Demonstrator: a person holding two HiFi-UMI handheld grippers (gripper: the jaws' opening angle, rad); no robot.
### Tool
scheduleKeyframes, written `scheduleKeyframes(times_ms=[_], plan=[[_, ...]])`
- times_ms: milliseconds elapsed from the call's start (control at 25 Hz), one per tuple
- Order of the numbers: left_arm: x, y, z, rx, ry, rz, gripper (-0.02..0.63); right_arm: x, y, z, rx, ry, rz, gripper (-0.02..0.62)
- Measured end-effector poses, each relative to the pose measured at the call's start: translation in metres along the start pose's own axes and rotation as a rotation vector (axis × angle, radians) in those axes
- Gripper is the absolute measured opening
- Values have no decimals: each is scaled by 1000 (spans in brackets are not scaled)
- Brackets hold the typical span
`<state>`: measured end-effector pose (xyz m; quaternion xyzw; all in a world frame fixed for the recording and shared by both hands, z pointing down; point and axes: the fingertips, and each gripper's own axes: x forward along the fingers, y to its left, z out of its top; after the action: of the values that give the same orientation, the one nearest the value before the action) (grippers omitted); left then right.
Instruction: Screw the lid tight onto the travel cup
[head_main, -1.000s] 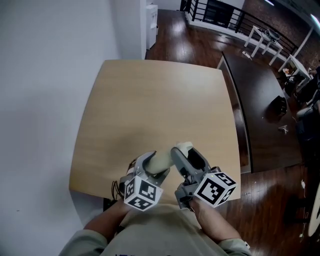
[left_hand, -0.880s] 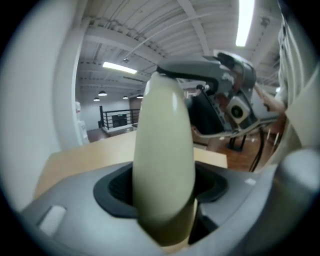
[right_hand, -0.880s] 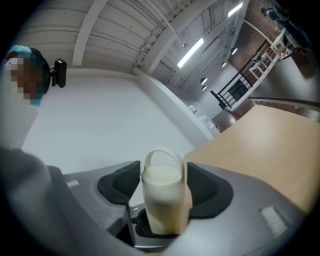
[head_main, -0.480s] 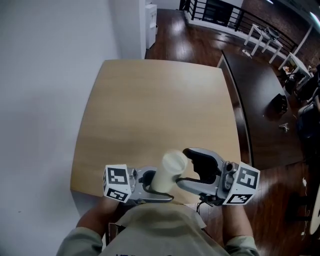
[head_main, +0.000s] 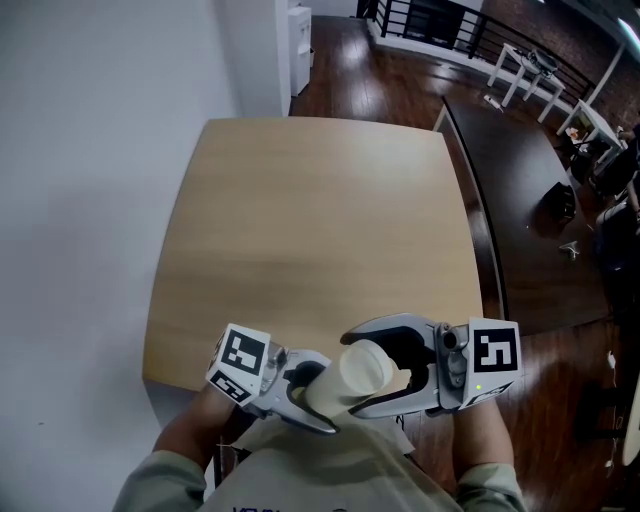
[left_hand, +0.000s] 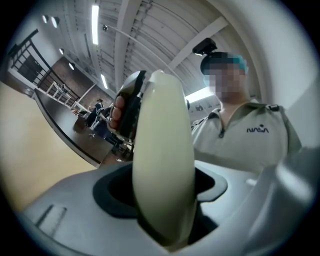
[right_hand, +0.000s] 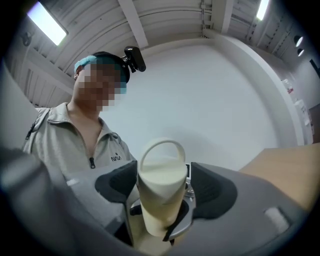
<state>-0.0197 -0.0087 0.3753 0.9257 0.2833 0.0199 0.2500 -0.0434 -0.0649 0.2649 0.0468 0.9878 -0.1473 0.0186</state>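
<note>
Axis of cream plastic travel cup (head_main: 325, 388) runs from left gripper (left_hand: 162, 200) toward right gripper (right_hand: 164, 187). Left fingers clamp its body. Cream loop-handled lid (right_hand: 161, 165) sits between right's spread fingers; I see no pinch.

I've got the surface (head_main: 310, 230) in head view: light wood top, roughly square, rounded corners, plain even grain. Its left edge runs close along a white wall (head_main: 90, 200). The far and right edges give onto dark wood floor (head_main: 385, 85). The near edge is partly hidden under my rig. A tan strip of the same top shows at the right of the right gripper view.
</note>
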Motion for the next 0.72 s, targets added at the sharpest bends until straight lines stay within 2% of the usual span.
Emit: scheduleKeyframes(times_ms=[160, 240, 400, 520, 720], plan=[[-1, -3, -3, -8, 14, -12, 313, 3, 0, 2, 6, -25, 10, 327], [-1, -1, -3, -7, 9, 0, 313, 1, 0, 2, -2, -29, 3, 295], [-3, 14, -2, 24, 16, 104, 313, -2, -10, 1, -10, -34, -70, 293], [-12, 37, -1, 89, 40, 272, 313, -9, -27, -4, -19, -40, -181, 293], [-37, 86, 9, 293, 104, 704, 313, -23, -62, -6, -54, -51, -448, 291]])
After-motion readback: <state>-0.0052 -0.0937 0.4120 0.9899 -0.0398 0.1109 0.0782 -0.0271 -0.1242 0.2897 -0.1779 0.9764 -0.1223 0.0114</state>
